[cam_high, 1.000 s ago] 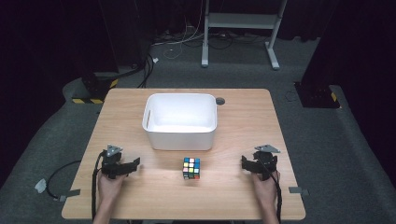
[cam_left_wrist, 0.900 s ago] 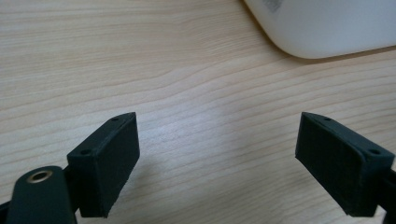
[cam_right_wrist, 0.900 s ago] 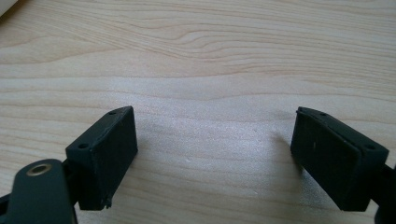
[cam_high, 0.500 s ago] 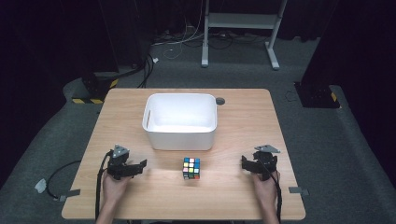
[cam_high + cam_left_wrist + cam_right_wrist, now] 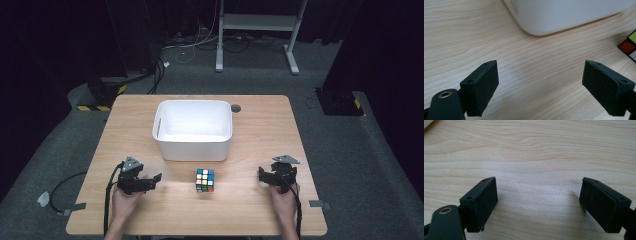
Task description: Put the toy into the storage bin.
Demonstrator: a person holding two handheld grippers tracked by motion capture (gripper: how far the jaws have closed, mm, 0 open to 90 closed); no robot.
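The left tool (image 5: 156, 178) is resting low over the light wooden surface (image 5: 260, 125), in the person's left hand (image 5: 125, 200), and its two black jaws are standing wide apart with only bare wood between them. In the left gripper view, this tool (image 5: 540, 82) is pointing toward the rounded corner of the white plastic rectangular bin (image 5: 564, 15), and one corner of the multicoloured puzzle cube (image 5: 629, 46) is appearing at the right edge of that view, with a red square and a yellow-green square on it.

The cube (image 5: 205, 180) is sitting on the surface near its front edge, between the two tools and apart from both, just in front of the white bin (image 5: 193, 148) but not touching it.

The right tool (image 5: 263, 175) is lying at the right side, held by the person's right hand (image 5: 283, 200), well apart from the cube. In the right gripper view its jaws are also spreading wide, and this tool (image 5: 539, 201) is gripping nothing; only wood grain is lying between them.

A small dark round cap (image 5: 235, 108) is sitting in the surface behind the bin's far right corner.
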